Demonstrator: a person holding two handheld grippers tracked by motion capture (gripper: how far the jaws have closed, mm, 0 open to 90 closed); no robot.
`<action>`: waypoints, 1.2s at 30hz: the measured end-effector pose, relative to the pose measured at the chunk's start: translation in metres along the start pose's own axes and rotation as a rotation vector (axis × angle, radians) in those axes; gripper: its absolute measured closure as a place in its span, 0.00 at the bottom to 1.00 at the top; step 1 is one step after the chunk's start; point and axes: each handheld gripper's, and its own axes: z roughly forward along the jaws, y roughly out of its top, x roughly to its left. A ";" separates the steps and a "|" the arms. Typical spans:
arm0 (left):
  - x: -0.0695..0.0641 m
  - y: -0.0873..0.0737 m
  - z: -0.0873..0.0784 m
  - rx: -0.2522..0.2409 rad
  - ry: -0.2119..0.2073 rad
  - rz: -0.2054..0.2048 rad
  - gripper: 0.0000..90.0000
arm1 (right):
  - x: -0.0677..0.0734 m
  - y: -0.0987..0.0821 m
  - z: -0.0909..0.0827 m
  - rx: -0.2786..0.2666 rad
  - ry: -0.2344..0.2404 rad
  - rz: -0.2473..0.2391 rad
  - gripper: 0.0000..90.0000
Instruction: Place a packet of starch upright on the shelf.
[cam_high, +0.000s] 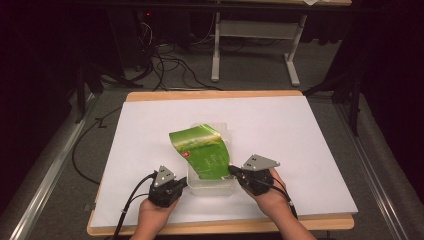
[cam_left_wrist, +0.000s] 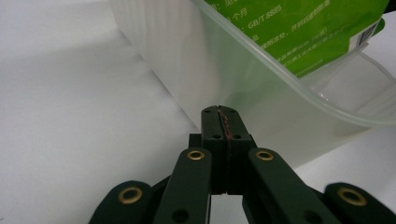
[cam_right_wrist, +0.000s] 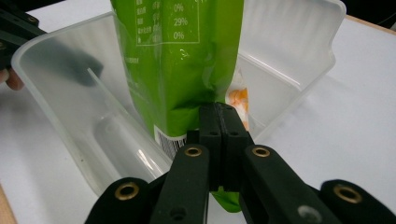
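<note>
Left tongs: we see them in the left hand near the front edge of the bench, left of its middle; in the left gripper view their jaws are pressed together with nothing between them, the tips just beside the outer wall of the box; we cannot tell whether they touch it.

Right tongs: we see them in the right hand, also near the front edge, right of the box; in the right gripper view the jaws are pressed together over the bottom edge of the green pouch, which shows just left of and below them, so we read them as pinching it.

Clear box: we find this see-through plastic container standing between the two tongs, near the middle of the front edge, its length running toward the far edge; in the right gripper view its rim is tilted across the picture.

Green pouch: we see it lying slanted in the box, lower end at the front right corner of the box by the right tongs, upper end leaning out over the far left rim; white print and a barcode show in the right gripper view.

Orange and white bit: we see it inside the box behind the pouch, too hidden to say more.

Bench: we see white sheet over a wooden board, its far half bare.
</note>
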 end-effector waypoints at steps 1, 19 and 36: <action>0.000 0.000 0.000 0.000 0.000 0.000 1.00 | 0.000 0.000 0.000 0.000 0.000 0.000 1.00; -0.001 -0.001 0.000 0.003 0.004 0.001 1.00 | 0.009 0.001 0.020 0.059 0.047 0.002 1.00; 0.000 -0.001 0.000 0.005 0.016 0.012 0.97 | -0.008 0.007 -0.010 -0.085 0.065 0.076 0.88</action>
